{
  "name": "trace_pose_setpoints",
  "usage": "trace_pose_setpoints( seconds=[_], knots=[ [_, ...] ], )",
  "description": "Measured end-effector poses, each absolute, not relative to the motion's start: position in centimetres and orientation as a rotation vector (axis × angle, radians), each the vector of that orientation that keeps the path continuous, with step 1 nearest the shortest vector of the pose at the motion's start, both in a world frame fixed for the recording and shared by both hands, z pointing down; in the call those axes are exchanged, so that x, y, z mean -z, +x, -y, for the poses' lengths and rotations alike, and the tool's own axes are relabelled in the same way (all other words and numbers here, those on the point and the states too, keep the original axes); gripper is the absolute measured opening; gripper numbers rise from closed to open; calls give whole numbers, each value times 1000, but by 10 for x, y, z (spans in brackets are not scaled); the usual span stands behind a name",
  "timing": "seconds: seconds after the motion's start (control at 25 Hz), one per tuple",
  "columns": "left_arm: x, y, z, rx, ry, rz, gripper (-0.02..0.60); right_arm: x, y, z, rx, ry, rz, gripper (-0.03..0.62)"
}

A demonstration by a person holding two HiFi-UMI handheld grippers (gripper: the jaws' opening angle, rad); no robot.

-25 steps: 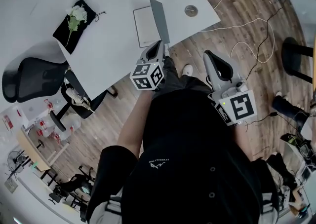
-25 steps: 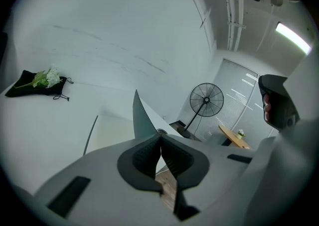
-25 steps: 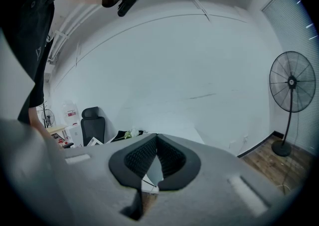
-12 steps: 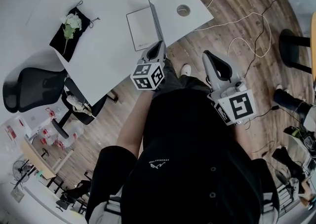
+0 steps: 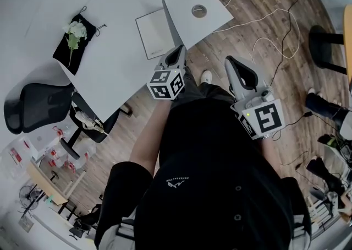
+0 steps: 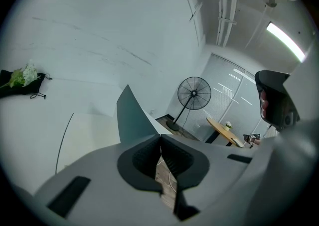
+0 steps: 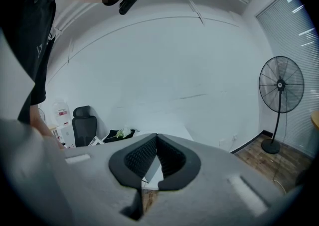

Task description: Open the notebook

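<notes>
A black office chair (image 5: 33,106) with a curved, padded back stands on the wood-plank floor (image 5: 217,50) at the far left, off the corner of the white, smooth worktop (image 5: 110,72). On the worktop's left part lies a flat black fabric pouch (image 5: 63,50) with a drawstring, and a sprig of white flowers (image 5: 72,28) lies on top of it.

Further right, near the worktop's front edge, lies the notebook (image 5: 153,34). Its pale rectangular page faces up, and its thin, stiff grey-green cover (image 5: 169,20) stands up steeply along the right side. Just right of it, a small round metallic disc (image 5: 199,11) is set flush in the worktop, apart from the notebook.

The left tongs (image 5: 179,49) reach the near end of the raised cover. In the left gripper view the two ribbed dark pads are pressed together at the tips, and the cover's slanted edge runs down to the point where they meet, so they are closed on the cover's near edge. The marker cube (image 5: 165,82) sits behind them, over the person's black shirt.

The right tongs (image 5: 234,61) are held over the floor, well apart from the worktop's edge. Their ribbed pads meet at the tips with nothing between them. Pale cables (image 5: 275,34) loop across the planks further right.
</notes>
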State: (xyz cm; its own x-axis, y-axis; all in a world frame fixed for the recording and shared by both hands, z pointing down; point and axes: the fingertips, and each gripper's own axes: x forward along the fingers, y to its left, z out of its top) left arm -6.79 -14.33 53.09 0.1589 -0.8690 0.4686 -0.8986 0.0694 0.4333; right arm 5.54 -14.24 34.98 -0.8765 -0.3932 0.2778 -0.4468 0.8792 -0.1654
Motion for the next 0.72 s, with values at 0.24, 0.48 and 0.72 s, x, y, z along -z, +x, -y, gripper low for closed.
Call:
trace_pose_setpoints(
  seconds=[0.24,0.48,0.72],
  knots=[
    [-533,-57,152,-78,1807,1642,8,-350,61,148,-338,684,2798,6],
    [-539,-51,159,-102,1835,1588,8,-353,62,155,-348,732,2784,6],
    [-544,-42,167,-139,1867,1529,8,-354,63,163,-358,771,2765,5]
  ],
)
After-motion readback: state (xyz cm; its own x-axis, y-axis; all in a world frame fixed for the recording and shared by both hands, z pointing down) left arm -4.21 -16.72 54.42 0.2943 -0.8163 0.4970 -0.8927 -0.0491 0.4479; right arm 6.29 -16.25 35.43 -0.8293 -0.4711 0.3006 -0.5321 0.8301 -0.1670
